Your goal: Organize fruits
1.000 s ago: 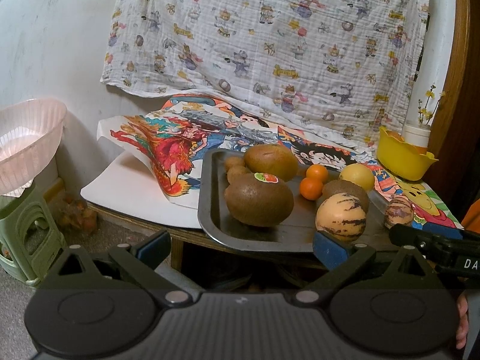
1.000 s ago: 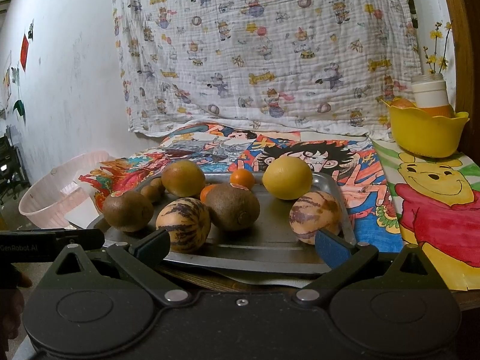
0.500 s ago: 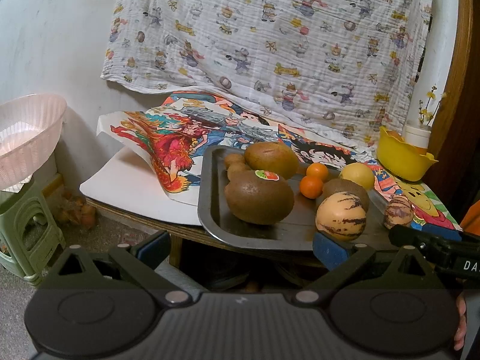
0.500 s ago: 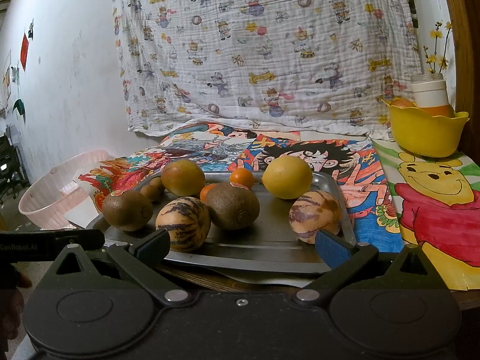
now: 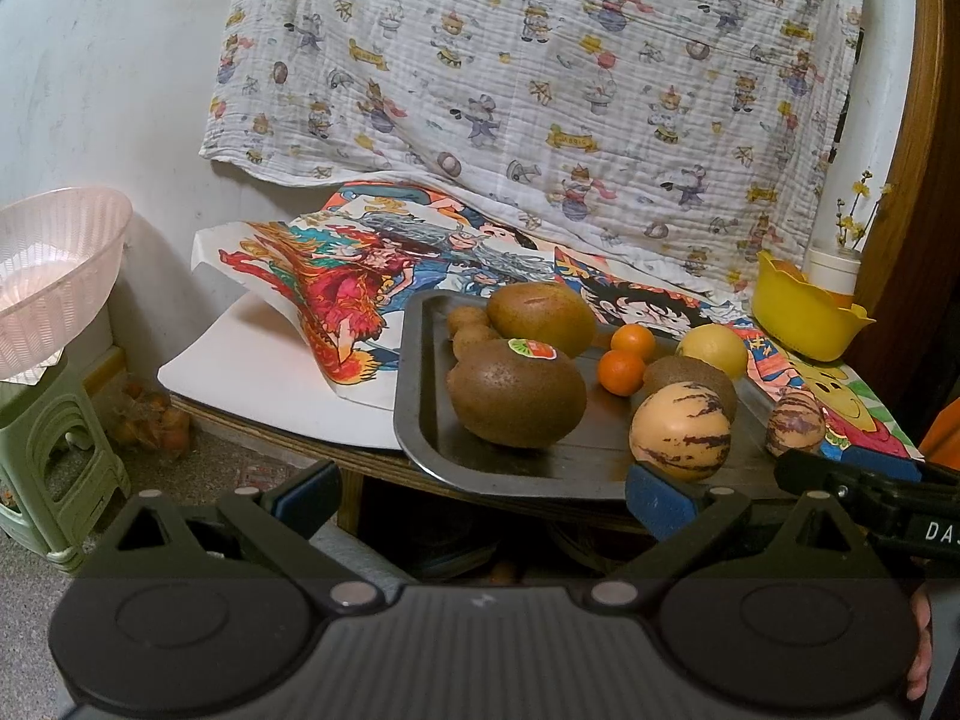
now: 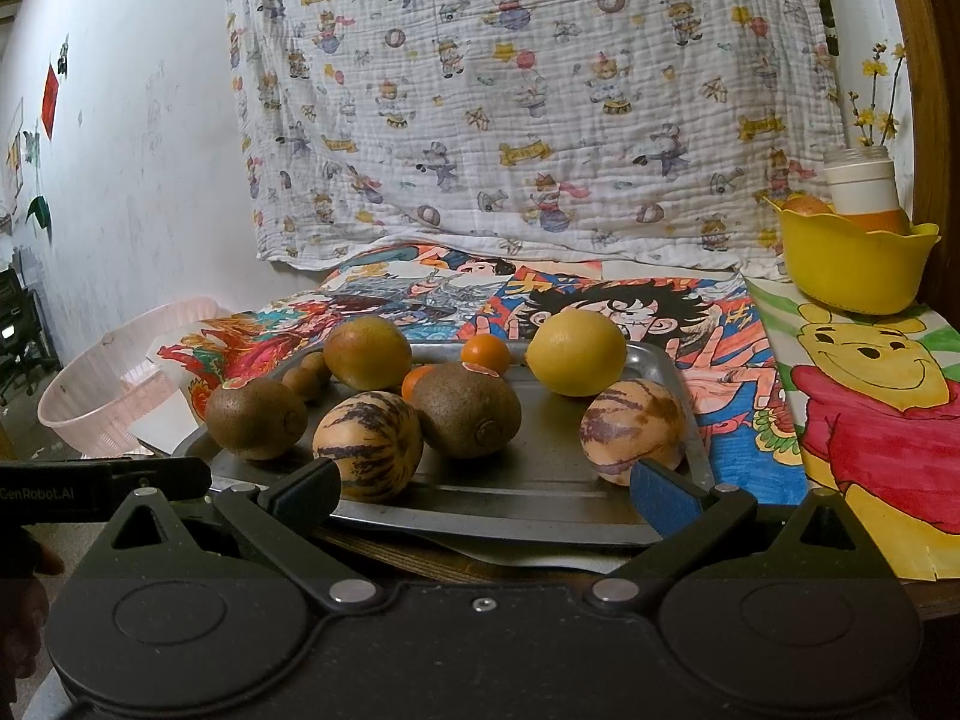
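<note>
A grey metal tray [image 5: 420, 420] [image 6: 540, 480] on the table holds several fruits: brown kiwis [image 5: 516, 393] [image 6: 465, 408], two striped melons [image 5: 681, 432] [image 6: 367, 444] [image 6: 633, 423], a yellow lemon [image 6: 579, 351] [image 5: 713, 349], small oranges [image 5: 621, 371] [image 6: 485, 353] and a brownish-orange fruit [image 6: 367, 353]. My left gripper [image 5: 480, 495] hangs open in front of the tray's near edge, holding nothing. My right gripper [image 6: 483, 489] is open too, just short of the tray, with a striped melon behind each fingertip. The right gripper's body [image 5: 870, 492] shows at the right of the left wrist view.
A yellow bowl [image 6: 852, 264] [image 5: 804, 318] with a white jar stands at the table's back right. A pink basket [image 5: 54, 276] [image 6: 114, 384] rests on a green stool [image 5: 54, 462] left of the table. Colourful drawings [image 6: 888, 396] cover the tabletop; a printed cloth [image 6: 540, 108] hangs behind.
The left wrist view has shifted slightly; the tray sits a touch lower in frame. The right gripper and the fruits have not moved.
</note>
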`<state>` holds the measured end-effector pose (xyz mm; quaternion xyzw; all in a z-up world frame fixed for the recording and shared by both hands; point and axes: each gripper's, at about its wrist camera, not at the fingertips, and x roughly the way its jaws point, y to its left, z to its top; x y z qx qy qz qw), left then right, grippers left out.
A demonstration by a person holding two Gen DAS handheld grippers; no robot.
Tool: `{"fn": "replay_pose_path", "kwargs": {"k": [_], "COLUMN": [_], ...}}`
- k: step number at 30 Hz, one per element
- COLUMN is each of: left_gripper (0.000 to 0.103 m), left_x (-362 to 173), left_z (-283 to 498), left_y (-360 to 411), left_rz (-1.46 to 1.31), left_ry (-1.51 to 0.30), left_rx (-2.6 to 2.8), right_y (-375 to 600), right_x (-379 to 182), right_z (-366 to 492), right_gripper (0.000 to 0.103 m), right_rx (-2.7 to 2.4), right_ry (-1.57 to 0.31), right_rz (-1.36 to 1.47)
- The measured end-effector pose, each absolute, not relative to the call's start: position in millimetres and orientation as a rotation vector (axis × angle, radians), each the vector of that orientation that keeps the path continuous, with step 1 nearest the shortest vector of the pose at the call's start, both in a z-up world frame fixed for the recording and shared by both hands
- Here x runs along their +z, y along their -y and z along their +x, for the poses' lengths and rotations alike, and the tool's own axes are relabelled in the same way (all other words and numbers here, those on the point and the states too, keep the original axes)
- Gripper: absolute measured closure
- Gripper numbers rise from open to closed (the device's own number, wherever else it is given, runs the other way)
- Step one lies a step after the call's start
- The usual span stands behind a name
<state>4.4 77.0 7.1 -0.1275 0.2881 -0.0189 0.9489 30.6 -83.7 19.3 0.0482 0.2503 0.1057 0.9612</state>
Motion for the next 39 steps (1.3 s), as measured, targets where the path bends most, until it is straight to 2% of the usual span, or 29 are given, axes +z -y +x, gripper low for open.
{"fn": "replay_pose_path", "kwargs": {"k": [39], "left_gripper": [0.001], "left_x": [10.5], "left_z": [7.2], "left_y": [-72.1], "left_rz": [-0.209], "left_ry": [-0.616], "left_rx": [0.022], "right_y": [82.5], "right_x": [17.2], "right_z": [31.2], "right_gripper": [0.001], "right_rx": [0.215], "right_ry": [-0.510], "right_rz": [0.096]}}
